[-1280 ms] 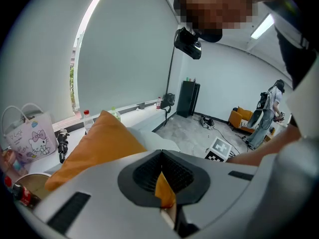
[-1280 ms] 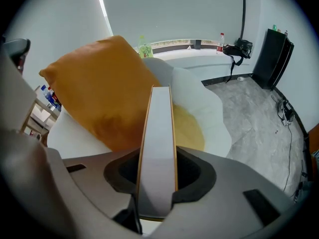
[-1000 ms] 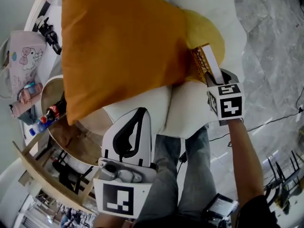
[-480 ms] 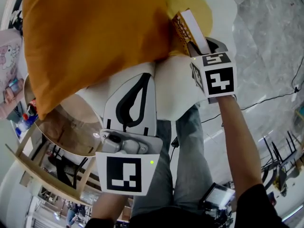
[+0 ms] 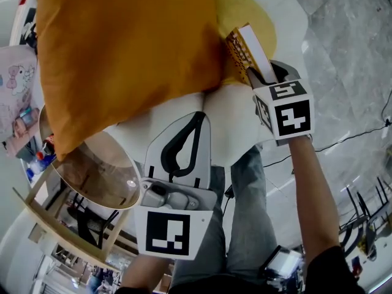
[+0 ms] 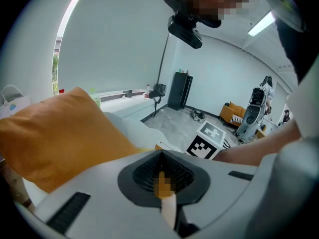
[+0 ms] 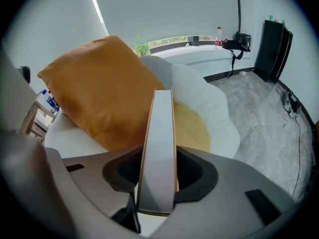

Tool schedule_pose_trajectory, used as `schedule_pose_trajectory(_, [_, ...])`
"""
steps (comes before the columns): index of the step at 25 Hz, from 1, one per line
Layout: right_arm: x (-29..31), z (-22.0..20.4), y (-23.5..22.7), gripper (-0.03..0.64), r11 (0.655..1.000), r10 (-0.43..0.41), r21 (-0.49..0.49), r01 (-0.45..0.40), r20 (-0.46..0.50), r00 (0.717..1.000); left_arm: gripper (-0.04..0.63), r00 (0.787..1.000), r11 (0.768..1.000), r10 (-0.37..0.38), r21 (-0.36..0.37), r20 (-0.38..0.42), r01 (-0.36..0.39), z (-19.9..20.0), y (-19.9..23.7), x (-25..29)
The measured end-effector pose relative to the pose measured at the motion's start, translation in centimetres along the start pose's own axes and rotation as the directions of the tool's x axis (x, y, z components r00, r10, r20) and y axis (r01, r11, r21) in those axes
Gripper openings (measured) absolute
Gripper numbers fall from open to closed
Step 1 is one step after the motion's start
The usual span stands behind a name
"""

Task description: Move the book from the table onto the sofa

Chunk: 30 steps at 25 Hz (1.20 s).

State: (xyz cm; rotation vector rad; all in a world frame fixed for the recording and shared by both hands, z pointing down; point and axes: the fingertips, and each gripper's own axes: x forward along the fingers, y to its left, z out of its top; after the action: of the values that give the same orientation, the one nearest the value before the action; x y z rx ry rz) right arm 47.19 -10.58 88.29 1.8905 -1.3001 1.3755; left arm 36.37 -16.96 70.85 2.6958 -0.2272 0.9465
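A grey marbled floor (image 5: 349, 48) is seen along the right of the head view, crossed by a thin black cable (image 5: 361, 132). In the right gripper view, pale plain walls (image 7: 164, 9) are lit by a ceiling light strip (image 7: 97, 6); a low window band (image 7: 174, 40) is set at upper centre, and a black cabinet (image 7: 273, 49) is placed at the right edge.

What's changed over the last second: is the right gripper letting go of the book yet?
The right gripper has just been opening, its fingers easing wider around the book, which is still between them, on edge against the yellow cushion. The left gripper shifted slightly forward toward the sofa. The right gripper's position and the orange pillow are unchanged.
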Motion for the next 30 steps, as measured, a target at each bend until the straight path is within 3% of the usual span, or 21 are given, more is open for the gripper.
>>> schedule_pose_trajectory(13, [-3.2,0.4,1.6,0.183,0.994,0.09,-0.055,-0.091,-0.014,0.996,0.006,1.0,0.999,-0.014,0.038,0.021,0.013,3.2,-2.1,-0.3])
schedule_pose_trajectory(30, [-9.4,3.1,1.7,0.179,0.994,0.059,-0.089,-0.056,0.029,0.998,0.006,0.996,0.994,-0.012,0.105,0.085,0.003,8.3,-3.0,-3.7])
